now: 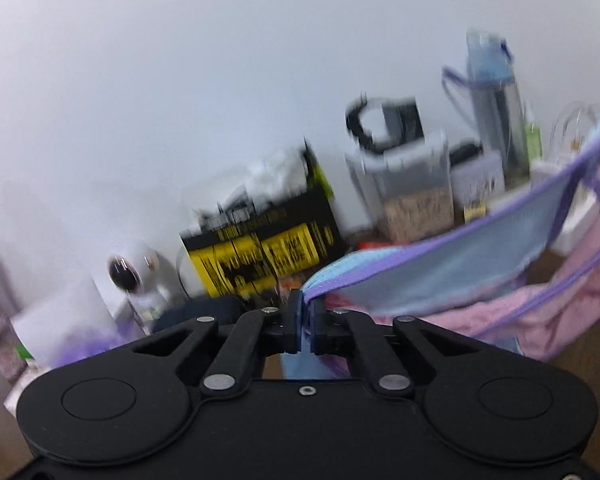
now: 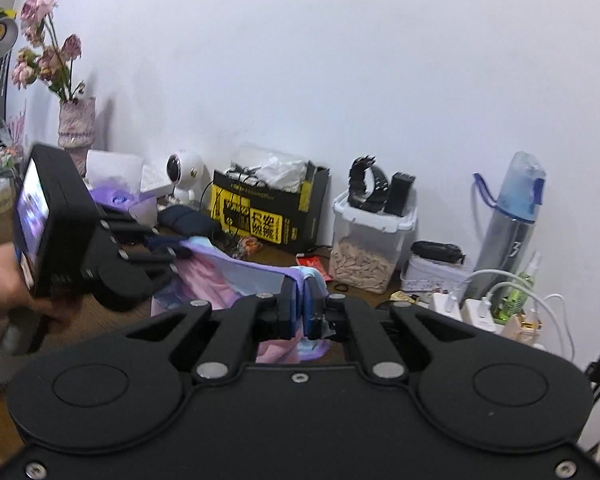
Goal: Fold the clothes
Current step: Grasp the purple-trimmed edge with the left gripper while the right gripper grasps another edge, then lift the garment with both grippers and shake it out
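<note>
A pink, light-blue and purple-trimmed garment (image 1: 452, 272) hangs stretched in the air between my two grippers. My left gripper (image 1: 307, 304) is shut on one purple-edged corner of it. My right gripper (image 2: 301, 288) is shut on another corner, with the garment (image 2: 236, 272) sagging to the left of it. The left gripper (image 2: 172, 250) also shows at the left of the right wrist view, held in a hand, pinching the cloth. The left wrist view is motion-blurred.
Along the white wall on the wooden table (image 2: 284, 256) stand a black-and-yellow box (image 2: 264, 216), a clear lidded container (image 2: 370, 240), a blue water bottle (image 2: 516, 216), a small white camera robot (image 2: 182, 176), a flower vase (image 2: 76, 128) and chargers with white cables (image 2: 488, 300).
</note>
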Action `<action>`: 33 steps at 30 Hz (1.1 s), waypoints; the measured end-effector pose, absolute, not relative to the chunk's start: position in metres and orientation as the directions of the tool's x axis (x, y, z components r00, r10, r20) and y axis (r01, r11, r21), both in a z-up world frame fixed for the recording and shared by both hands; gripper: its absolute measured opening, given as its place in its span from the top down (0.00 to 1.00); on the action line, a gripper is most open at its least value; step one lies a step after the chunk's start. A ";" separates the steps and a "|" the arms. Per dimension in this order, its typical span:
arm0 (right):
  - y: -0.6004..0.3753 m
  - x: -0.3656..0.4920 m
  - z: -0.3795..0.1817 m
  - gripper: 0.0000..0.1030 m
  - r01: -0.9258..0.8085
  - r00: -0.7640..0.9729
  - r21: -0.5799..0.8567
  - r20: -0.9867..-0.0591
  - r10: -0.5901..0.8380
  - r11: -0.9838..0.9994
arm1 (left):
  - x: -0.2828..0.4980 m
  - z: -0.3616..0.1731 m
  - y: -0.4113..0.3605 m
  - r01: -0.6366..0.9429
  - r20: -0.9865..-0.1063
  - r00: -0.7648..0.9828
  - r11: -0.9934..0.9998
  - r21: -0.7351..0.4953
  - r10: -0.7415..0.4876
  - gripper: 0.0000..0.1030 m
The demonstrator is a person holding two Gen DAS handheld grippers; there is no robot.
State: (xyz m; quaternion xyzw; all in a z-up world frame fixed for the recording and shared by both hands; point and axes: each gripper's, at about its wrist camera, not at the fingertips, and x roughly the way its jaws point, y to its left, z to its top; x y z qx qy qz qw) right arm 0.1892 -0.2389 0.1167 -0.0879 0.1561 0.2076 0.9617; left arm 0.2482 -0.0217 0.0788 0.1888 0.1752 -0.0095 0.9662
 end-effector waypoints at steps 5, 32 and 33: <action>-0.241 0.174 0.161 0.95 -0.417 0.888 -0.107 -0.260 0.379 0.903 | 0.224 0.159 -0.014 0.105 -0.287 0.958 0.934 0.341 -0.002 0.97; -0.237 0.025 0.344 0.95 -0.314 0.942 -0.222 0.052 0.333 0.923 | 0.078 0.351 -0.016 0.160 -0.114 0.985 0.942 0.297 -0.131 0.96; -0.236 0.031 0.340 0.95 -0.310 0.944 -0.220 0.044 0.327 0.925 | 0.088 0.346 -0.019 0.159 -0.112 0.985 0.943 0.292 -0.132 0.96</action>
